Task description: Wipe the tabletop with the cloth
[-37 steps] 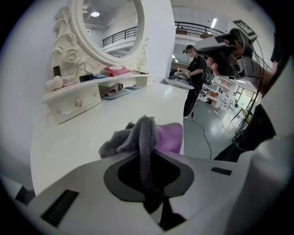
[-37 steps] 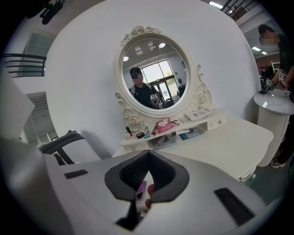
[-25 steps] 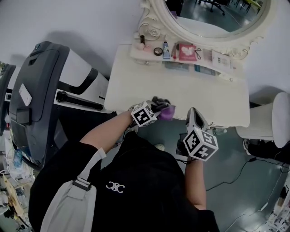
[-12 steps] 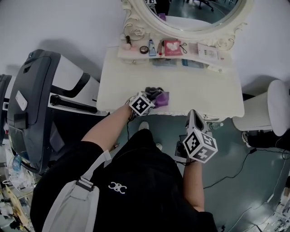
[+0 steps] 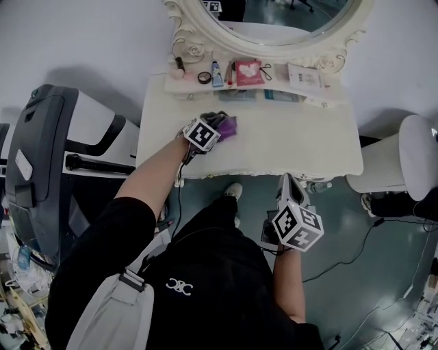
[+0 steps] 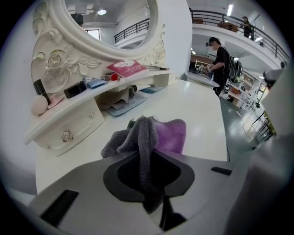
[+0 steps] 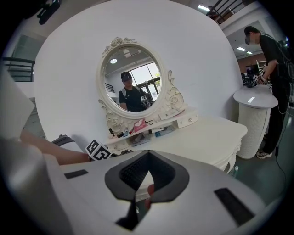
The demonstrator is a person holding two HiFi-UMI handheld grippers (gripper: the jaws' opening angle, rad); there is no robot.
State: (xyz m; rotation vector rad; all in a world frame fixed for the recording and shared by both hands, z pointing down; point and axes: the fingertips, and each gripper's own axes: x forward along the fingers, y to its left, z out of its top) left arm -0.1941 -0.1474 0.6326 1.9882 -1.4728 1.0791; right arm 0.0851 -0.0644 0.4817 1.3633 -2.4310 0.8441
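A white counter stands against a pale wall, with grey-green floor in front of it.

Nearest to you, your right gripper hangs over the floor, just short of the counter's front edge and apart from it. Its jaws are pressed together with nothing between them, and they point toward the counter.

Further out, your left arm reaches over the front edge. Your left gripper sits low over the left part of the counter top. Its jaws are pinched on the cloth. A grey fold runs down between them, and the rest bunches out past the tips. The purple side lies to the right, resting on the counter surface. The right half of the counter top is bare.

Beyond the cloth, a small drawer with a round knob sits under a raised shelf along the back of the counter. On the shelf are small cosmetics, a red packet and a white card. Above it rises an oval mirror in an ornate white frame.

To your left, beside the counter, stands a large grey and white machine. To your right, a white round stand is just off the counter's end. Far off in the left gripper view, a person in dark clothes stands at a bench.
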